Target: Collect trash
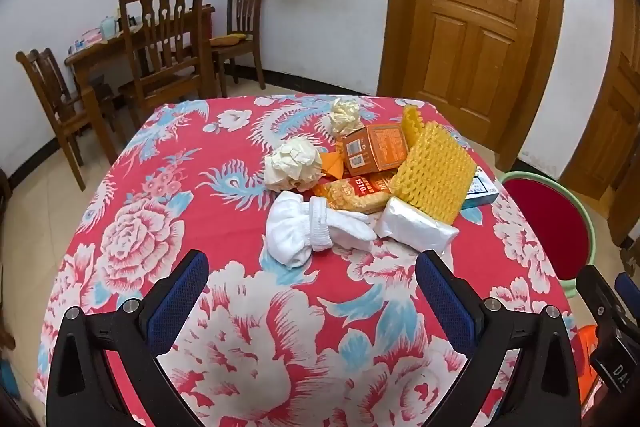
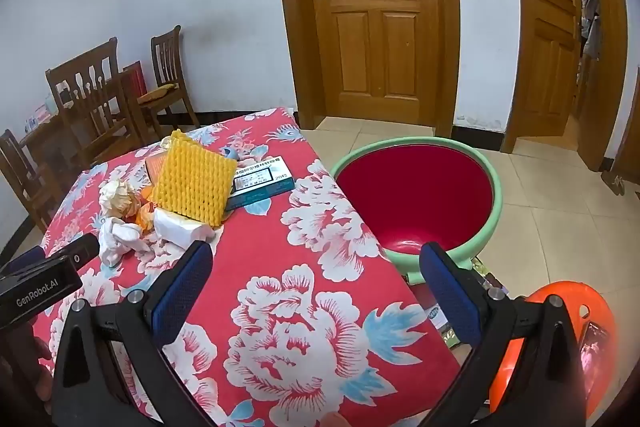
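Trash sits heaped toward the desk's (image 1: 224, 195) far right corner. Left tongs (image 1: 312, 267) and right tongs (image 2: 316, 259) hang released, grasping nothing.

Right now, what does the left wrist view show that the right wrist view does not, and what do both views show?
Only the left wrist view shows the second paper ball at the far side of the pile and the snack bag in full. Only the right wrist view shows the inside of the basin, the orange stool and the open doorway. Both show the yellow foam net, the white glove, the blue box and an open claw.
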`<state>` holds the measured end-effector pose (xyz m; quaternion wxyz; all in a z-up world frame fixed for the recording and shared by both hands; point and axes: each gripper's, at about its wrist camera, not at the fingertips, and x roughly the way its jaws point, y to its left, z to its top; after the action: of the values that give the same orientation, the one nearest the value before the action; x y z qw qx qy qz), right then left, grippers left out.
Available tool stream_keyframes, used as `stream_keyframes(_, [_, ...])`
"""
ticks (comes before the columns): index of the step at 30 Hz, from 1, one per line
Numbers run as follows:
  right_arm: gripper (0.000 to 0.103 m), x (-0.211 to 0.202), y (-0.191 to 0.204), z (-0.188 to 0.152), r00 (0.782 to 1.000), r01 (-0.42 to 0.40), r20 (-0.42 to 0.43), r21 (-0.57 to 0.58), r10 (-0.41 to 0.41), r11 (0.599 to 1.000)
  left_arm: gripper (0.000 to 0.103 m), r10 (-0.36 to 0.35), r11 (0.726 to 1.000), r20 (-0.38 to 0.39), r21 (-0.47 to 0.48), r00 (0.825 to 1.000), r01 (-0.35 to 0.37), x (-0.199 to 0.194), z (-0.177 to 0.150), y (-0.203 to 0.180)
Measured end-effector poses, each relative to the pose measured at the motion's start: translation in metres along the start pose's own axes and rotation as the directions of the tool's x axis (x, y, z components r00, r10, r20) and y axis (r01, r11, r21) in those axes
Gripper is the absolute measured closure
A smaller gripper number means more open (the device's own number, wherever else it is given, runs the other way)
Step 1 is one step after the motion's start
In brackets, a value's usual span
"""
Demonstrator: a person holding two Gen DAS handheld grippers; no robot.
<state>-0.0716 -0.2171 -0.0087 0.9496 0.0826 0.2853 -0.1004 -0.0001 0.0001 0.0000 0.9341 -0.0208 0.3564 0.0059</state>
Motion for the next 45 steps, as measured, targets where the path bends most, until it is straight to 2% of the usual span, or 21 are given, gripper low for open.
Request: stream_keyframes(45, [0.002,0.0017,0.0010,-0.0029,1.000,0.003,-0.022,0.005,-0.002,1.000,0.001,-0.008,1.000,-0.001,-0.010,1.000,0.008,-0.0007,0.0003,0.0063])
